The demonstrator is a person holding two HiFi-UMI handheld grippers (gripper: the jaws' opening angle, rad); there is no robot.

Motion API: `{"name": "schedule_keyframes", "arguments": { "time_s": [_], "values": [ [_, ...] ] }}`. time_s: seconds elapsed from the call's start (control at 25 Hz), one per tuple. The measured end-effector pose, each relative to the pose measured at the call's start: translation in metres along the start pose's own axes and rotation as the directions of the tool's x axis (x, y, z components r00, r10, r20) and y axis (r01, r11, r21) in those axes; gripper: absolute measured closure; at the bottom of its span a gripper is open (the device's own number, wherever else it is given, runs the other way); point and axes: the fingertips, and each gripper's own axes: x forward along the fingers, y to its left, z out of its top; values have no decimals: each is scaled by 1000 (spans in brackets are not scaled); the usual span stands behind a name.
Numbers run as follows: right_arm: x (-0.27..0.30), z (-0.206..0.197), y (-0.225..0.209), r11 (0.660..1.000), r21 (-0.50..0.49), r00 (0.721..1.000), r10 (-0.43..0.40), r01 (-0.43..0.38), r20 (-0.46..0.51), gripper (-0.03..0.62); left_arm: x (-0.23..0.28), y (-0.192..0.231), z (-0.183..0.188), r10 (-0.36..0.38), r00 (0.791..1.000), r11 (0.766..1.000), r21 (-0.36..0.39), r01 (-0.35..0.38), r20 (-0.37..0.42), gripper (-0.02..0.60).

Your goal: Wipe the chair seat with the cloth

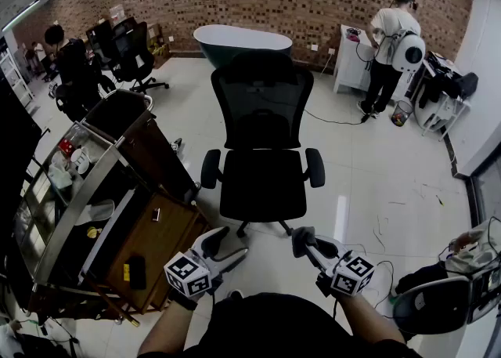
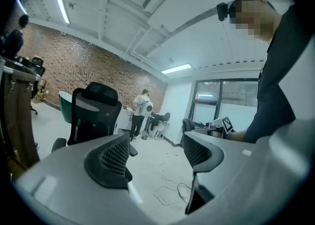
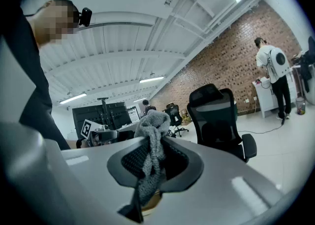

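Observation:
A black mesh office chair (image 1: 263, 145) stands in the middle of the floor, its seat (image 1: 263, 184) facing me. The same chair shows at left in the left gripper view (image 2: 92, 115) and at right in the right gripper view (image 3: 216, 120). My right gripper (image 1: 304, 240) is shut on a grey cloth (image 3: 150, 150), bunched between its jaws; the cloth (image 1: 303, 239) hangs just short of the seat's front edge. My left gripper (image 1: 221, 243) is open and holds nothing, near the chair's base at front left.
A wooden cart (image 1: 133, 215) with shelves stands at left. A dark tub (image 1: 239, 41) sits behind the chair by the brick wall. A person (image 1: 391, 47) stands at a white cabinet at back right. Cables (image 1: 344, 120) lie on the floor. Another chair (image 1: 438, 301) at lower right.

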Motion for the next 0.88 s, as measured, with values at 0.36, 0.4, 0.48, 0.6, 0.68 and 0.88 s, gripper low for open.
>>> {"name": "schedule_keyframes", "arguments": {
  "time_s": [0.36, 0.4, 0.48, 0.6, 0.68, 0.88],
  "values": [
    [9, 4, -48, 1000, -18, 999, 21, -22, -33, 545, 42, 17, -3, 36, 999, 999, -1, -36, 1, 207],
    [12, 4, -53, 1000, -19, 999, 22, -23, -36, 545, 46, 19, -3, 38, 999, 999, 1, -38, -2, 202],
    [19, 3, -63, 999, -19, 999, 26, -26, -41, 545, 53, 26, -4, 42, 999, 999, 3, -42, -6, 202],
    [40, 5, -74, 999, -22, 998, 32, -34, -51, 545, 61, 46, -4, 52, 999, 999, -5, -52, -9, 200],
    [56, 7, -81, 999, -26, 998, 38, -40, -59, 545, 66, 63, -4, 57, 998, 998, -11, -57, -12, 199],
    [110, 18, -109, 999, -35, 996, 30, -33, -82, 545, 88, 121, 5, 54, 998, 998, -28, -54, -17, 198]
  ]
}}
